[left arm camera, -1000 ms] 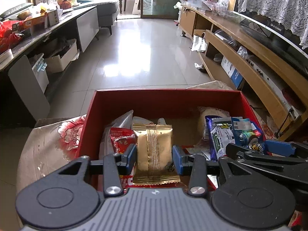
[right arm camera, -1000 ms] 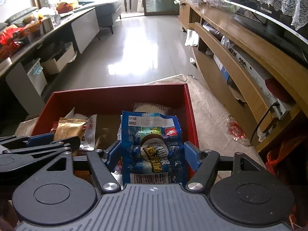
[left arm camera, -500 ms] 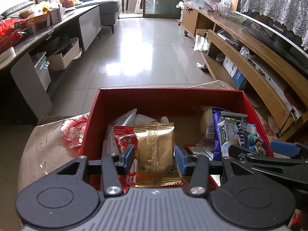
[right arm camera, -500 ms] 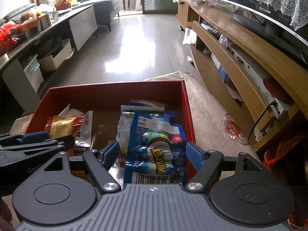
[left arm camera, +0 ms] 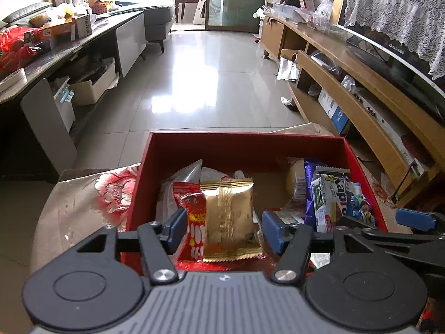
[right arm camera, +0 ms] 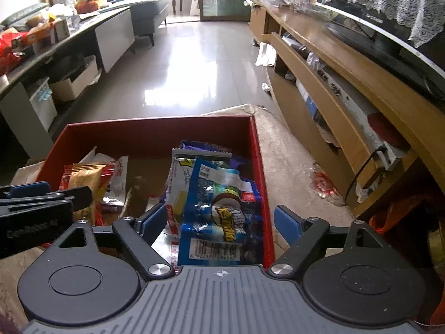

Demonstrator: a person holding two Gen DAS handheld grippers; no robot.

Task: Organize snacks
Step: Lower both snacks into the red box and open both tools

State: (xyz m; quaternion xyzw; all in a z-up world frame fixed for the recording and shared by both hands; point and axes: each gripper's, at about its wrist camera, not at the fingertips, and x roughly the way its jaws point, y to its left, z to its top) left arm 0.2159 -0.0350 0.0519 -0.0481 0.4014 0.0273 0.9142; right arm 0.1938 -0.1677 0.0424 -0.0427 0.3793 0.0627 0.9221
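A: What sat in the red box [left arm camera: 244,147]?

B: In the left wrist view, a gold snack packet [left arm camera: 229,217] lay low in the centre on a red wrapper [left arm camera: 194,222], with a silver pouch [left arm camera: 186,171] behind them. At the box's right side were a pale round pack [left arm camera: 296,178] and a "Kapro" wafer packet [left arm camera: 331,194].

A: And the left gripper [left arm camera: 224,229]?

B: Its jaws had just been opening; the blue pads stood clear on either side of the gold packet.

A: The right gripper [right arm camera: 221,224]?

B: Also just opening, parted wide around a blue coconut snack bag [right arm camera: 222,214], which lay in the box's near right corner, free of the pads.
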